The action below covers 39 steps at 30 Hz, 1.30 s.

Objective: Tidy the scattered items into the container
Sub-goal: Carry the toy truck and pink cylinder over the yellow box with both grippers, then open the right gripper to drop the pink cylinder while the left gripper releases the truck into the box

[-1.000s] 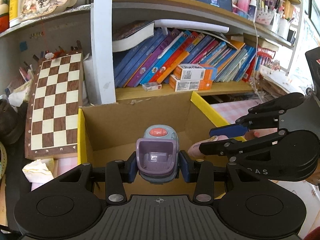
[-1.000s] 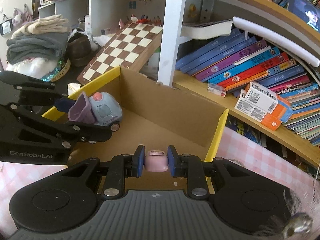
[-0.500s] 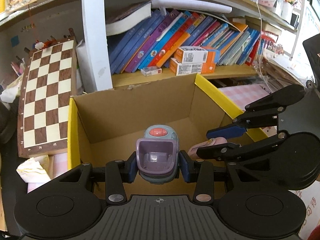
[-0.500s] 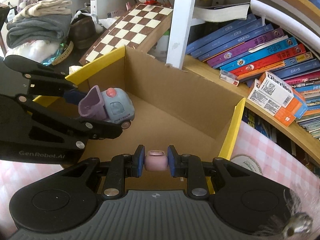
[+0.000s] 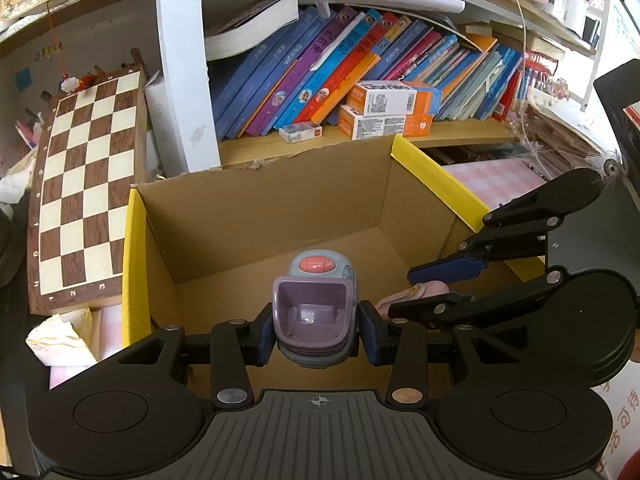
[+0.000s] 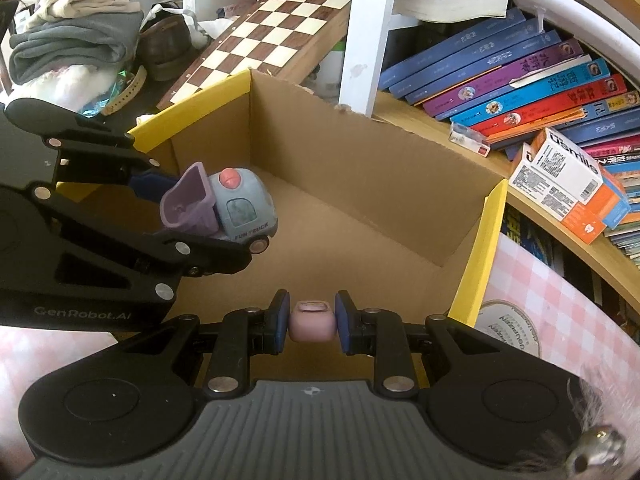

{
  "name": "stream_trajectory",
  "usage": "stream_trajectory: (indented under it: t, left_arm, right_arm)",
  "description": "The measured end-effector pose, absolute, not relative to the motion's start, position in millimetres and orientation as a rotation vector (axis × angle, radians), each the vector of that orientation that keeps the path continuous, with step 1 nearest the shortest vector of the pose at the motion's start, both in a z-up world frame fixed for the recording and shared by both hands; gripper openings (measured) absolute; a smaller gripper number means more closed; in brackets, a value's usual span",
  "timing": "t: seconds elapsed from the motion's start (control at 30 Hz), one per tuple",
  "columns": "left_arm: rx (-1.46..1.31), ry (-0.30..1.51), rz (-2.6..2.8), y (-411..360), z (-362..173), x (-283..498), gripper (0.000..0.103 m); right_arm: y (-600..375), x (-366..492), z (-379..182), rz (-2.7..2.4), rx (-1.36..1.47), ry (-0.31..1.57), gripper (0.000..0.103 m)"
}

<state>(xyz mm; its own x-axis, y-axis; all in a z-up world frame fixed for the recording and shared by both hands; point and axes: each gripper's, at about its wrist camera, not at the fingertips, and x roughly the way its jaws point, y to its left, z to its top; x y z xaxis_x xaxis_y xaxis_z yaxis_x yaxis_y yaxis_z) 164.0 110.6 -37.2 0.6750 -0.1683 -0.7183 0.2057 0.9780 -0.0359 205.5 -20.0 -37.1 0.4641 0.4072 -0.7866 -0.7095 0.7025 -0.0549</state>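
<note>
My left gripper (image 5: 316, 330) is shut on a grey-blue toy truck (image 5: 316, 304) with a purple bucket and a red button on top. It holds the truck over the open cardboard box (image 5: 260, 216) with yellow rims. The truck also shows in the right wrist view (image 6: 224, 208), inside the box near its left wall. My right gripper (image 6: 310, 322) is shut on a small pink item (image 6: 311, 321) over the box's near edge. The pink item also shows in the left wrist view (image 5: 416, 294), between the right gripper's fingers.
A bookshelf with leaning books (image 5: 340, 64) and orange-white cartons (image 5: 384, 112) stands behind the box. A chessboard (image 5: 84, 176) leans at the left. Folded cloths (image 6: 76, 40) lie far left. A pink checked cloth (image 6: 560, 320) covers the table to the right of the box.
Both grippers have moved forward and down over the box with their items held. The box now fills more of each view.
</note>
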Motion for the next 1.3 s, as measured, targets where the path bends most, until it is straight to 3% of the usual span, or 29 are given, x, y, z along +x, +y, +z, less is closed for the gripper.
stream_trajectory:
  t: [1.3]
  left_arm:
    - [0.023,0.837,-0.212,118.0,-49.2,164.7,0.041]
  right_arm:
    - [-15.3,207.5,-40.0,0.695,-0.422,0.843,0.023]
